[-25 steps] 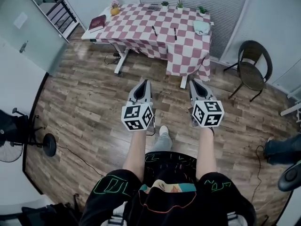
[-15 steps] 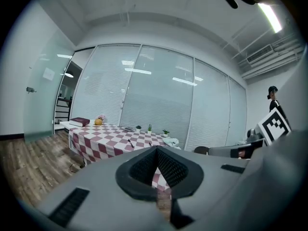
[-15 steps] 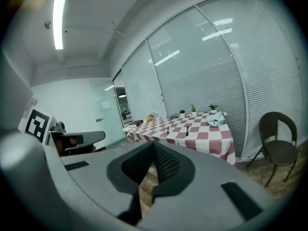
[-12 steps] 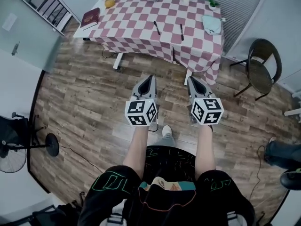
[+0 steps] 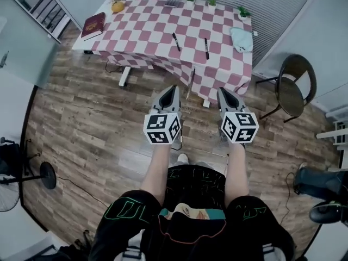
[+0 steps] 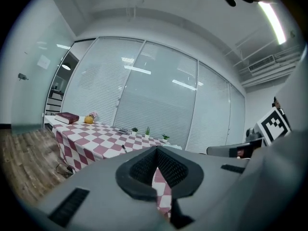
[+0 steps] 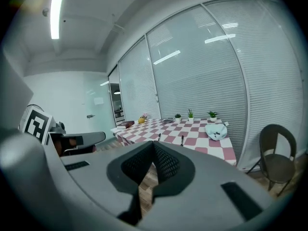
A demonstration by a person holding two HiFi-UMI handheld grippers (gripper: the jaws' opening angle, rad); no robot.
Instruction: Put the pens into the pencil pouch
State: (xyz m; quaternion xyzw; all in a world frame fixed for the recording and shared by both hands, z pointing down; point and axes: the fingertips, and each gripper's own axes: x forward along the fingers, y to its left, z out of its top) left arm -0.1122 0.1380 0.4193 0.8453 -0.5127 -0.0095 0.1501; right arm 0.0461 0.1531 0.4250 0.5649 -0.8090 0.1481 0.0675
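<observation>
While both tools are held out ahead of the person above the wood floor [image 5: 92, 124], they stand well short of the bench [image 5: 152, 31].

Left tool [image 5: 172, 88]: jaws fully together, nothing between them. Its own view shows the ribbed pads meeting along one line, with only the bench beyond.

Right tool [image 5: 222, 91]: jaws likewise together, nothing gripped. Its own view shows the pads closed, with floor and bench beyond.

The two tools sit side by side, about level with one another, both pointing toward the bench.

Bench: covered by a red-and-white checked cloth [image 5: 217, 75] that hangs over the near edge.
- First pen [image 5: 176, 41] lies flat near the middle of the bench, slanted.
- Second pen [image 5: 206, 48] lies flat just to its right, running nearly straight toward the person. The two pens do not touch.
- Pouch [image 5: 241, 39], pale green, lies at the right end of the bench, apart from both pens. Whether it is open or zipped cannot be told.

Other items noted:
- Dark red book [image 5: 93, 25] at the left end of the bench.
- Yellow fruit [image 5: 117, 6] at the far left corner.
- Three small potted plants [image 5: 211, 1] along the far edge, with a flat grey item [image 5: 173, 1] beside them, too small to identify.
- Chair [image 5: 291, 88] on the floor to the right of the bench.
- Fan [image 5: 10, 192] at the left edge of the floor.
</observation>
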